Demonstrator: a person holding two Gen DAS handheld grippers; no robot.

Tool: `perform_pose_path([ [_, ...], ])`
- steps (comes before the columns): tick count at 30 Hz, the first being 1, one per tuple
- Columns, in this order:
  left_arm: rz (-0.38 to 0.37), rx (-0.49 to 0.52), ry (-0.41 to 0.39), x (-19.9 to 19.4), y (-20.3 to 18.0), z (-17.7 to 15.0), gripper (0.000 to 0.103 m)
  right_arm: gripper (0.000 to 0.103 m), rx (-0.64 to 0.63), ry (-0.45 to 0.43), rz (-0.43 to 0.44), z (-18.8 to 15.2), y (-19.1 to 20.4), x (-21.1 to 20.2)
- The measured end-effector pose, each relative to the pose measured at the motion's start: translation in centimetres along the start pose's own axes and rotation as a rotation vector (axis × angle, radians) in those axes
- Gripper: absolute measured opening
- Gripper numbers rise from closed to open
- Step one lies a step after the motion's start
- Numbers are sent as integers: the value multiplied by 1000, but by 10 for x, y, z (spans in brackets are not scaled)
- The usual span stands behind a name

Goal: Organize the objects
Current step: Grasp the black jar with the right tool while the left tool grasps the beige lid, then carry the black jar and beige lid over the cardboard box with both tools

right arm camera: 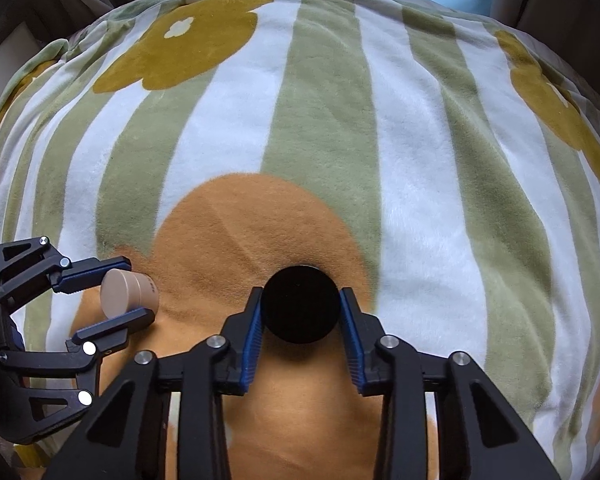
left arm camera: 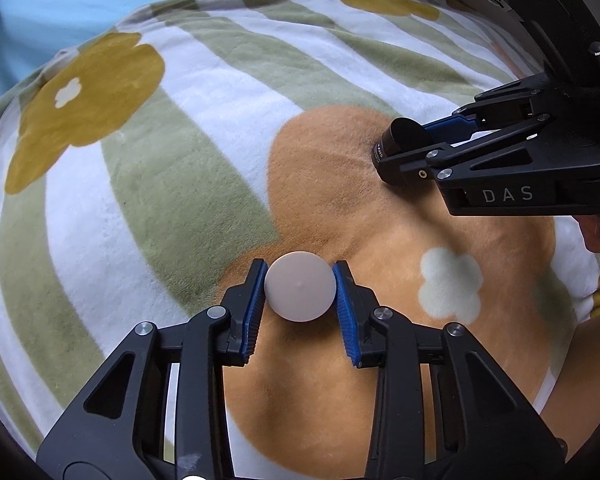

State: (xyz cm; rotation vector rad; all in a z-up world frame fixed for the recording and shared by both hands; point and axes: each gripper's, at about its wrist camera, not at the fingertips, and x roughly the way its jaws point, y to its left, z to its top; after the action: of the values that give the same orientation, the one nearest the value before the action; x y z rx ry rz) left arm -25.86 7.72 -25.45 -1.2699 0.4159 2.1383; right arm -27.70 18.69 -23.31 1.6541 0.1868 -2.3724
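Black cylinder (right arm camera: 300, 304) hides blanket (right arm camera: 340, 120) beneath right gripper (right arm camera: 300, 308).

Plush blanket (right arm camera: 320, 128), green and white stripes with mustard and orange flowers, spread as the bearing surface. On its orange flower stand a pale jar (left arm camera: 300, 286) between the left claw's pads and a black jar (right arm camera: 300, 304) between the right's.

The blanket (right arm camera: 324, 128) lies bare ahead of both grippers, open all the way to its far edge. The only obstacles sit close in: the left gripper (left arm camera: 300, 286) clamped on a pale jar (left arm camera: 300, 286), and near its right the right gripper (right arm camera: 300, 306) clamped on a black jar (right arm camera: 300, 306), a strip of bare blanket between them.
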Motion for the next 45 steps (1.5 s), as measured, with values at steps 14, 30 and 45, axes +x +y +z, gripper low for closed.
perform_pose_path([
  [14, 2, -54, -32, -23, 3, 5, 30, 32, -25, -41, 4, 3, 3, -22],
  [30, 69, -163, -136, -127, -7, 4, 30, 32, -95, -143, 29, -4, 32, -106],
  [45, 182, -269, -166, -236, -62, -58, 30, 33, -190, -180, 81, -75, 62, -205],
])
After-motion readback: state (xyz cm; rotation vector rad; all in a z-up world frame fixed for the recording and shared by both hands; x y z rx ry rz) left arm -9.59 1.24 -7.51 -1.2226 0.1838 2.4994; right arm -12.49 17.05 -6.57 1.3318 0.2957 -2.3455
